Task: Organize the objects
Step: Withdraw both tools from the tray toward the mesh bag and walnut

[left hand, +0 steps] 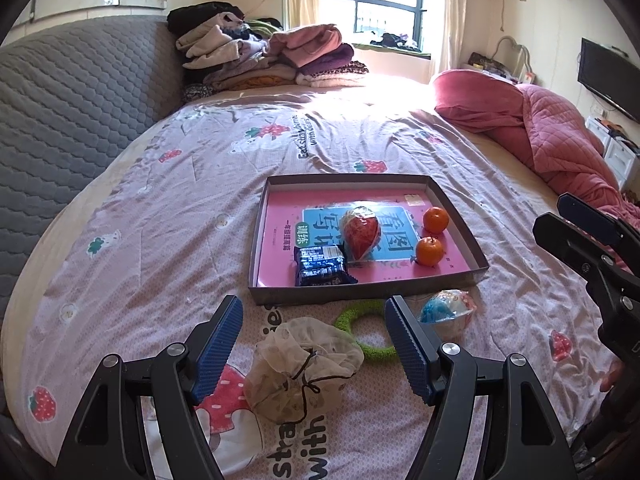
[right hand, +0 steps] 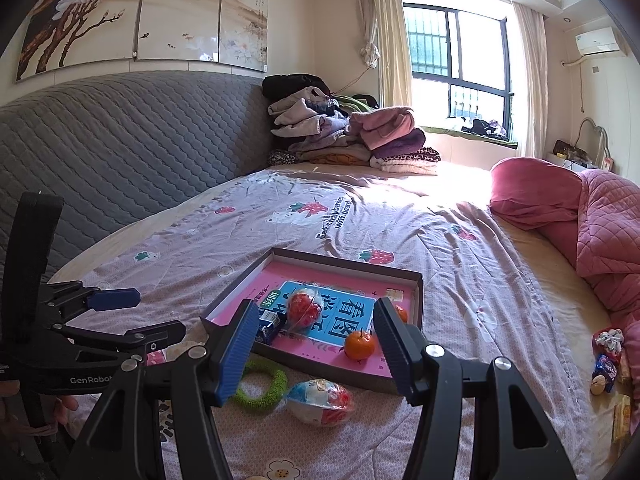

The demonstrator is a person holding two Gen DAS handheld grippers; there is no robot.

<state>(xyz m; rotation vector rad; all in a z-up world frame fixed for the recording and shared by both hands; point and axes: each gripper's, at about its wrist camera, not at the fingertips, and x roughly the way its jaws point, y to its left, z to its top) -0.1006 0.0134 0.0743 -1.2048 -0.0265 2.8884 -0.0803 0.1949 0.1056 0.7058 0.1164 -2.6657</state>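
From the left wrist view, the left tongs (left hand: 314, 344) stand spread with nothing pinched, low over the bed (left hand: 160, 216). Between their fingers lies a beige mesh pouch (left hand: 300, 368); a green ring (left hand: 368, 332) is partly hidden behind the right finger. Just right of it sits a blue-and-red wrapped egg (left hand: 448, 312). Farther off, the shallow box (left hand: 360, 294) holds a red wrapped egg (left hand: 360, 232), two oranges (left hand: 430, 251) and a dark blue snack packet (left hand: 322, 266). The right tongs (left hand: 576, 224) enter at the right edge, cut off.

From the right wrist view, the right tongs (right hand: 314, 344) are spread and empty. Their fingers hide the snack packet (right hand: 270, 326) and the far orange (right hand: 401, 314). The left tongs (right hand: 120, 316) show at the left. Folded clothes (right hand: 344, 136) pile by the grey headboard (right hand: 120, 148); a pink quilt (right hand: 592, 232) lies right, and small packets (right hand: 608, 364) at the right edge are hard to make out.
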